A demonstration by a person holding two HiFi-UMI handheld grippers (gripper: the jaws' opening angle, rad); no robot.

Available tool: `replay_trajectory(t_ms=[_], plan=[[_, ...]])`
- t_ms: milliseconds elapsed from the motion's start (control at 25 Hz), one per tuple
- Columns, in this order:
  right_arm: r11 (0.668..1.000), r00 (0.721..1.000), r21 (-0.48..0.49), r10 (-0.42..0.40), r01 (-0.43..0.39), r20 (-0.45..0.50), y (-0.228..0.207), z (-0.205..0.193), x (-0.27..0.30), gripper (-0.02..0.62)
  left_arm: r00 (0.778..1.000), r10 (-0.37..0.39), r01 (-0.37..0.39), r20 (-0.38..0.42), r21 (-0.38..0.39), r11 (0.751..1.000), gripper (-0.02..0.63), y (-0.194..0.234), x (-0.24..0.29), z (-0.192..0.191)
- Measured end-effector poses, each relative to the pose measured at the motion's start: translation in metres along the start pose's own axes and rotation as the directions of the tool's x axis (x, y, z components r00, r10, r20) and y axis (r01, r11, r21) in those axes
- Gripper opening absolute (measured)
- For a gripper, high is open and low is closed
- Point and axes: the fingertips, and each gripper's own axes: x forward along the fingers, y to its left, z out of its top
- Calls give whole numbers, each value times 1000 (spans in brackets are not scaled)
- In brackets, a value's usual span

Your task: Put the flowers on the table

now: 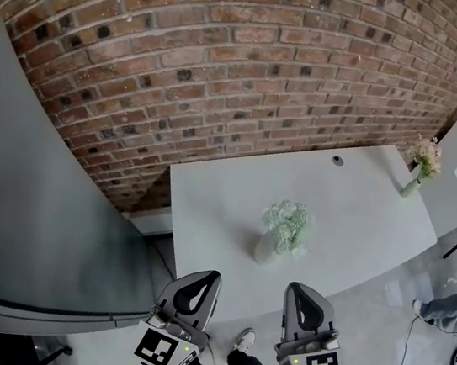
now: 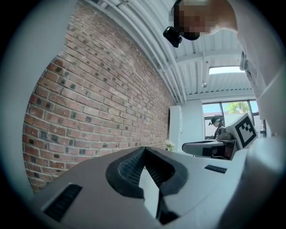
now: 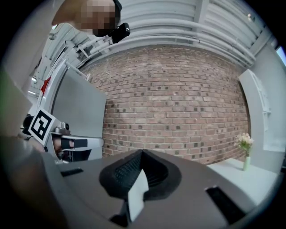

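Head view: with the flowers (image 1: 288,227) upright on the bench (image 1: 353,204) beyond their closed, empty fingers, the left gripper (image 1: 207,280) and right gripper (image 1: 295,291) should hold clear.

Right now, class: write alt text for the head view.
A white table by a brick wall holds a pale bouquet mid-table and a small flower vase at its far-right corner; left gripper and right gripper hover before it, jaws shut.

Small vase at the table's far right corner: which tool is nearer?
Right. The right tool hangs off the table's near edge, the small vase far ahead to its right; the left tool hangs beside it, farther left.
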Motion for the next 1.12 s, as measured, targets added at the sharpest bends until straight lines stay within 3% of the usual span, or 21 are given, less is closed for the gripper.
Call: replay_trajectory(t_ms=[200, 400, 520, 680, 1120], plan=[[1000, 997, -15, 16, -17, -69, 4, -3, -14, 15, 1000, -6, 6, 10, 15, 1000, 6, -10, -6, 7], [1000, 999, 1, 9, -9, 43, 1, 24, -20, 15, 1000, -7, 7, 23, 23, 1000, 6, -16, -5, 14], [1000, 1000, -12, 18, -18, 8, 2, 24, -24, 15, 999, -14, 12, 40, 32, 999, 6, -21, -3, 22], [1000, 996, -8, 22, -21, 85, 5, 36, -27, 17, 998, -19, 17, 52, 40, 999, 6, -25, -2, 27], [999, 996, -11, 39, -38, 83, 12, 33, -26, 15, 999, -11, 9, 42, 34, 999, 6, -24, -9, 19]])
